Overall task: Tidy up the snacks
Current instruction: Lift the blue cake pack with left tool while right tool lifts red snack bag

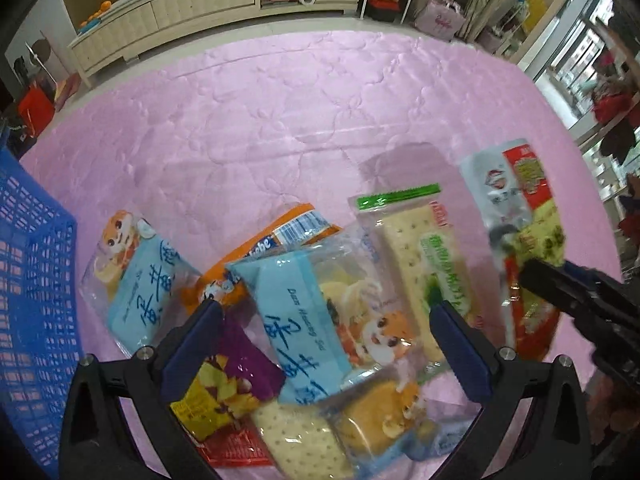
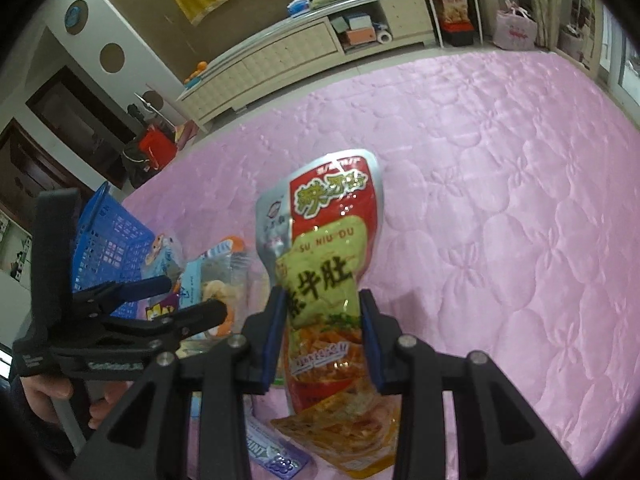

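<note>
My right gripper [image 2: 322, 304] is shut on a red and green snack pouch [image 2: 332, 240], held upright above the pink quilt; the left wrist view has that pouch [image 1: 528, 208] at the right in the same gripper [image 1: 548, 276]. My left gripper [image 1: 324, 312] is open, pointing down over a heap of snacks, with a light blue pastry packet [image 1: 296, 320] between its fingers, untouched. Around it lie a second blue packet [image 1: 136, 280], an orange packet [image 1: 260, 252], a green cracker packet [image 1: 420, 256] and a purple and yellow packet [image 1: 228, 380]. The right wrist view has the left gripper [image 2: 196, 294] at the left.
A blue plastic basket [image 1: 32, 280] stands at the left of the heap, also in the right wrist view as the blue basket [image 2: 108, 248]. The pink quilt [image 1: 300, 120] stretches far back and right. A cream cabinet [image 1: 200, 12] stands beyond it. A hand [image 2: 52, 392] holds the left gripper.
</note>
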